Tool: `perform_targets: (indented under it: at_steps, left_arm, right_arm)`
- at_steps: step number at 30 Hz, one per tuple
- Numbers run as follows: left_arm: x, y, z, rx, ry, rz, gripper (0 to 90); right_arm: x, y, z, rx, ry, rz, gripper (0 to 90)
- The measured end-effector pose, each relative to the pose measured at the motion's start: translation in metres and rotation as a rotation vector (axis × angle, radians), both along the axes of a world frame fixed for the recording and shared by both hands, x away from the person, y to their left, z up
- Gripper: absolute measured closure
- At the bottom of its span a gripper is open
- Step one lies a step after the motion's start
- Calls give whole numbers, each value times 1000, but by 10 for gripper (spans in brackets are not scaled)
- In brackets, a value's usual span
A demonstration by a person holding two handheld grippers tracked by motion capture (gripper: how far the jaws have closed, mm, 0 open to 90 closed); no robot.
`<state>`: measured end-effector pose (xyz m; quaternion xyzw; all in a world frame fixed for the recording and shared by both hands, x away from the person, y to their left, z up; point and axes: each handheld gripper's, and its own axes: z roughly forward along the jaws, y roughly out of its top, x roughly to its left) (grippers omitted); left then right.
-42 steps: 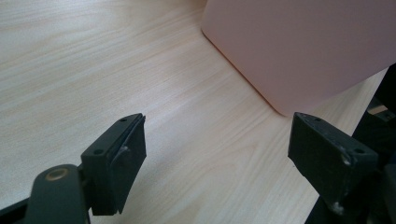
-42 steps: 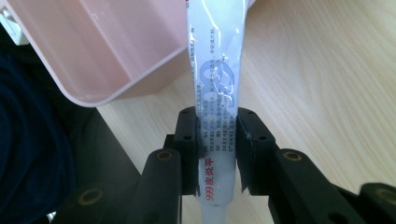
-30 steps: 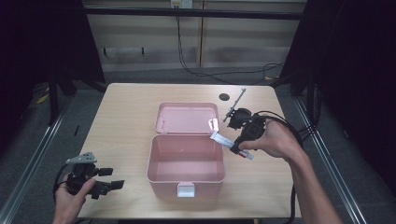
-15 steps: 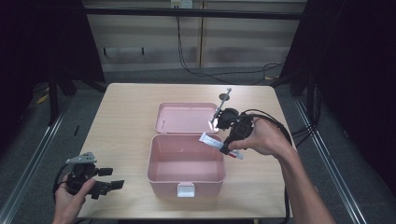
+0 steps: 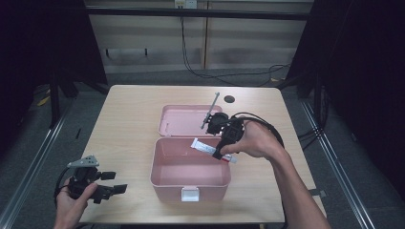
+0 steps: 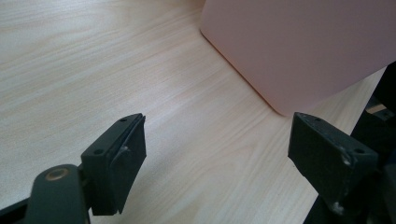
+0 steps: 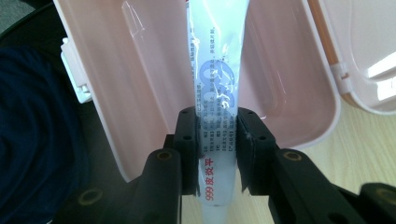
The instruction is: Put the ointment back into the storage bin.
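Note:
A pink plastic box (image 5: 190, 176) stands open in the middle of the table, its lid (image 5: 184, 120) lying flat behind it. My right gripper (image 5: 217, 153) is shut on a white ointment tube (image 5: 204, 147) and holds it over the box's back right rim. In the right gripper view the tube (image 7: 217, 70) runs up between the jaws above the box's hollow (image 7: 154, 70). My left gripper (image 5: 117, 182) rests open near the table's front left corner. Its jaws frame bare wood in the left gripper view, with the box's wall (image 6: 299, 46) beyond.
A thin grey rod (image 5: 211, 109) rises by the lid near the right gripper. A round hole (image 5: 229, 99) sits in the tabletop (image 5: 129, 124) at the back right. The box's white latch (image 5: 190, 193) faces the front edge. Cables trail right of the table.
My right gripper has carried the tube leftward and toward the front, from beside the lid to over the box's back right rim. The left gripper has stayed put.

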<state>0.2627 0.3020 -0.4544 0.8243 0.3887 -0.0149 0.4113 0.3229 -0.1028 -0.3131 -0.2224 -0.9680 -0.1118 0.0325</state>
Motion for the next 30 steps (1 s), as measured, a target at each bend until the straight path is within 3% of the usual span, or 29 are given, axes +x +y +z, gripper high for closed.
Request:
perform_targets:
  at_steps: [9, 17, 30]
  left_arm:
    - [0, 0, 0, 2, -4, -1, 191]
    - [0, 0, 0, 1, -2, -1, 191]
    - [0, 0, 0, 1, -4, -1, 191]
  right_arm:
    - [0, 18, -7, -19, 12, 57, 721]
    - [1, 25, -15, -27, 29, 71, 721]
    - [0, 45, -37, -34, 69, 123, 721]
